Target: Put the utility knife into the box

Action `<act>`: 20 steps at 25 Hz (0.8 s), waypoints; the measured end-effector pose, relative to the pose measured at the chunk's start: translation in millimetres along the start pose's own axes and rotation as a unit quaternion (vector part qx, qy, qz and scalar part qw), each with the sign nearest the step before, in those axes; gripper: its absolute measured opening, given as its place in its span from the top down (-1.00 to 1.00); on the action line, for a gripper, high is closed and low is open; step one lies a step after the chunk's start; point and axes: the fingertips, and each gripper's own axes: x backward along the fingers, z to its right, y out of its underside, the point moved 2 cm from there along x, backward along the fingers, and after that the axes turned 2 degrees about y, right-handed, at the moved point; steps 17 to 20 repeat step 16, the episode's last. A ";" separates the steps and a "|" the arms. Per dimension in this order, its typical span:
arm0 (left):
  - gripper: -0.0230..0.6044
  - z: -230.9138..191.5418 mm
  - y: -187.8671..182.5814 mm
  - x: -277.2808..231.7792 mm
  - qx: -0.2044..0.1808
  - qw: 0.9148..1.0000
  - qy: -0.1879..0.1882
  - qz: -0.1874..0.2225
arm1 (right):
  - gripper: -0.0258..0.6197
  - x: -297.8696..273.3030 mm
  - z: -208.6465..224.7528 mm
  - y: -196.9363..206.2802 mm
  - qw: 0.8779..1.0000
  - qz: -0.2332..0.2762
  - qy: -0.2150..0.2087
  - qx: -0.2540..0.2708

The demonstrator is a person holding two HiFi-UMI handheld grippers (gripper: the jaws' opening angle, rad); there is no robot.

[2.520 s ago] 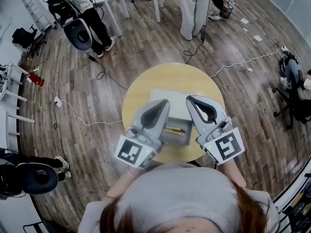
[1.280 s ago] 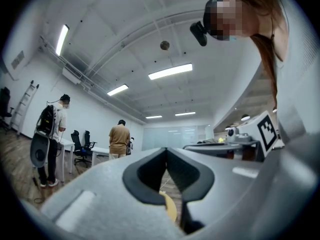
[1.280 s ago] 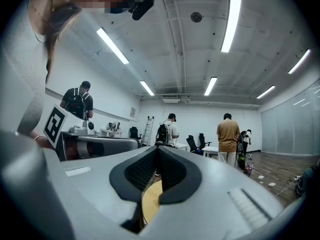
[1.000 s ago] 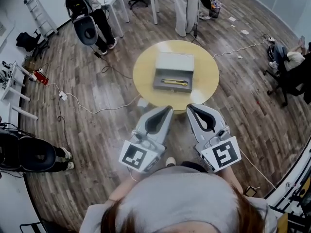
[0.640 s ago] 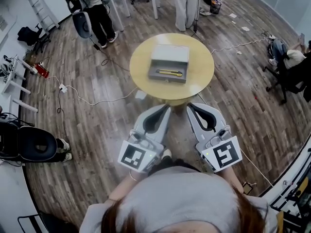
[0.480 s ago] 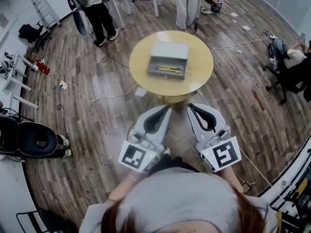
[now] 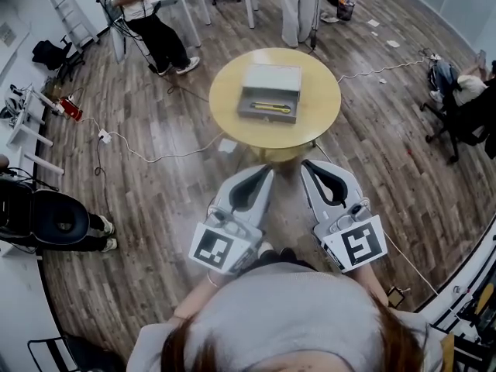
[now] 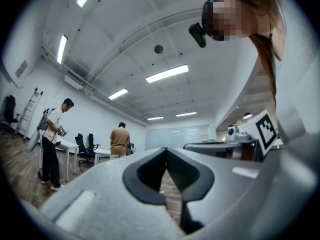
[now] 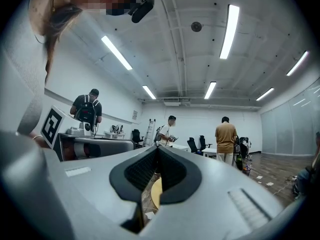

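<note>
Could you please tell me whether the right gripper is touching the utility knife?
Apart. The head view shows the right gripper over the floor, short of the round table, while the utility knife lies in the box on it.

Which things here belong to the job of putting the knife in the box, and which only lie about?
Job: utility knife, lying in the open box; round table; left gripper and right gripper, both shut, empty.
Lying about: ladder; white floor cable; paper scraps.
</note>
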 end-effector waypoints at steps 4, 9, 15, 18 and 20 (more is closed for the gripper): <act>0.93 -1.4 -0.7 4.5 0.002 1.000 0.001 0.001 | 0.91 -2.4 -5.9 0.0 1.000 -0.002 -0.005 0.010; 0.93 -5.6 -0.7 9.2 0.007 1.000 -0.001 0.007 | 0.91 -4.6 -12.5 -1.5 1.000 -0.003 -0.005 0.010; 0.93 -6.1 -2.4 12.7 0.006 1.000 0.001 0.008 | 0.91 -6.1 -15.4 -1.4 1.000 -0.005 -0.004 0.012; 0.93 -7.2 -2.9 13.1 0.006 1.000 0.001 0.008 | 0.91 -7.6 -16.0 -1.5 1.000 -0.005 -0.006 0.014; 0.93 -7.2 -2.9 13.1 0.006 1.000 0.001 0.008 | 0.91 -7.6 -16.0 -1.5 1.000 -0.005 -0.006 0.014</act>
